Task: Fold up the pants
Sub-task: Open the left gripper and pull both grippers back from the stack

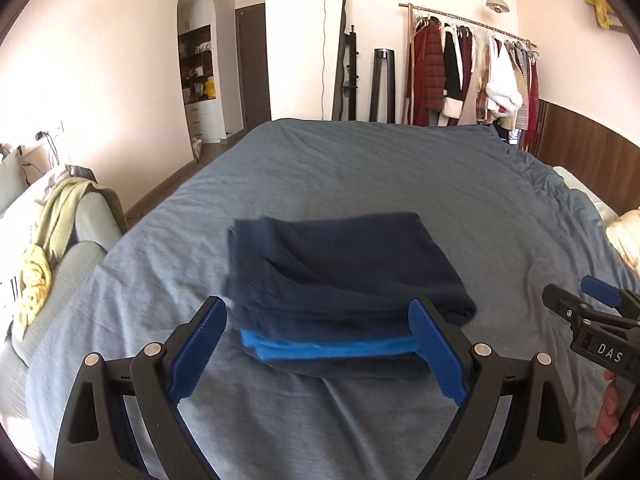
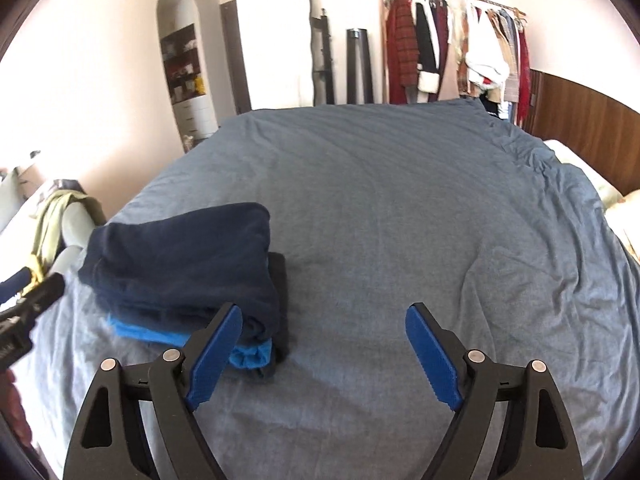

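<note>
- Pants [image 1: 340, 276], dark navy, lie folded into a thick stack on the bed [image 1: 360, 168], toward its near edge and nearer its left side than its right.
- A bright blue band [image 1: 320, 350] shows in the stack's near side, with dark cloth above and below it.
- Left gripper [image 1: 320, 344] has its jaws spread wide; the stack's near edge appears between them in the left wrist view, and whether the blue pads touch the cloth cannot be told. They grip nothing.
- Right gripper [image 2: 324, 352] also has its jaws wide apart, over bare bedspread to the right of the stack. Its left pad overlaps the stack's near right corner in the picture; contact cannot be told, and nothing is held.
- Only the right wrist view shows the stack's right side: a rounded fold on top, a flatter dark layer jutting out beneath it, and the blue band's end [image 2: 252, 354].
- Only the left wrist view shows the stack's full near face.
- Each view catches the other gripper at its border, the left one [image 2: 24, 312] blurred.
- A clothes rack [image 1: 472, 72] stands beyond the bed's far edge, and a sofa with draped cloth [image 1: 52, 232] beside its left edge.
</note>
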A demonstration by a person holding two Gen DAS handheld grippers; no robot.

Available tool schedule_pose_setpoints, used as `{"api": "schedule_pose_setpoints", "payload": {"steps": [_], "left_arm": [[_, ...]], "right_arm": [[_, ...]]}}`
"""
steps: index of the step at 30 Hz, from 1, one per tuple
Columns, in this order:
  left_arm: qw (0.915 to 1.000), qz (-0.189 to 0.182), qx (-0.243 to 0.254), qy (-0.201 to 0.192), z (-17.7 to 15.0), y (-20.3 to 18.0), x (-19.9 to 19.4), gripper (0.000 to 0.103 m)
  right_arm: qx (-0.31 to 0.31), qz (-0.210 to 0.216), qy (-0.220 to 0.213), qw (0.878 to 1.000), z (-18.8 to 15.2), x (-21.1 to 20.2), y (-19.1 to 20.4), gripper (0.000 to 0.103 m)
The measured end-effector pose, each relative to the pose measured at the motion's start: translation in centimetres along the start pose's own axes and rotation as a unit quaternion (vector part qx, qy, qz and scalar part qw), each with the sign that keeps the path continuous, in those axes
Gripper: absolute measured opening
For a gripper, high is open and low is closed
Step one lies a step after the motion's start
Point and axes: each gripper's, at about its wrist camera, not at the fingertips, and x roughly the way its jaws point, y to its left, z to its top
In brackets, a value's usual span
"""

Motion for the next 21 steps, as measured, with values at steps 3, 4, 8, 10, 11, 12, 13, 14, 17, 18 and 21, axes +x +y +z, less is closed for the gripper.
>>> {"api": "schedule_pose_setpoints", "payload": {"steps": [3,4,8,10,11,12,13,14,17,18,21], "left_arm": [[0.9999,0.004,0.013,-0.008,-1.8,-1.9,-0.3,0.093],[0.9997,0.007,0.018,-0.014,-2.4,-2.4,-0.4,0.093],[0.9988,0.018,0.033,-0.03,-4.8,-4.1,-1.0,0.093],[0.9988,0.014,0.032,-0.035,-5.6,-4.5,-1.4,0.093],[0.9987,0.017,0.03,-0.038,-6.0,-4.5,-1.7,0.093],[0.9985,0.021,0.028,-0.042,-6.5,-4.6,-2.2,0.093],[0.9983,0.022,0.027,-0.046,-6.9,-4.7,-2.6,0.093],[0.9983,0.021,0.024,-0.049,-7.3,-4.8,-3.0,0.093],[0.9973,0.028,0.027,-0.063,-8.6,-5.5,-4.8,0.093],[0.9968,0.03,0.031,-0.068,-9.0,-5.7,-5.5,0.093],[0.9968,0.032,0.03,-0.067,-9.9,-6.1,-7.4,0.093]], "right_arm": [[-0.01,0.012,-0.014,1.0,-1.2,-0.4,-0.5,0.085],[-0.013,0.016,-0.017,1.0,-1.6,-0.4,-0.7,0.085],[-0.02,0.034,-0.032,0.999,-3.7,-0.5,-1.4,0.085],[-0.021,0.041,-0.04,0.998,-4.9,-0.7,-1.8,0.085],[-0.021,0.042,-0.043,0.998,-5.3,-0.8,-1.9,0.085],[-0.021,0.045,-0.047,0.998,-5.8,-1.0,-2.2,0.085],[-0.021,0.049,-0.052,0.997,-6.4,-1.3,-2.4,0.085],[-0.021,0.052,-0.055,0.997,-6.8,-1.5,-2.6,0.085],[-0.023,0.058,-0.066,0.996,-8.3,-2.6,-3.0,0.085],[-0.024,0.059,-0.07,0.995,-8.8,-3.1,-3.2,0.085],[-0.044,0.057,-0.079,0.994,-10.0,-4.7,-3.1,0.085]]}}
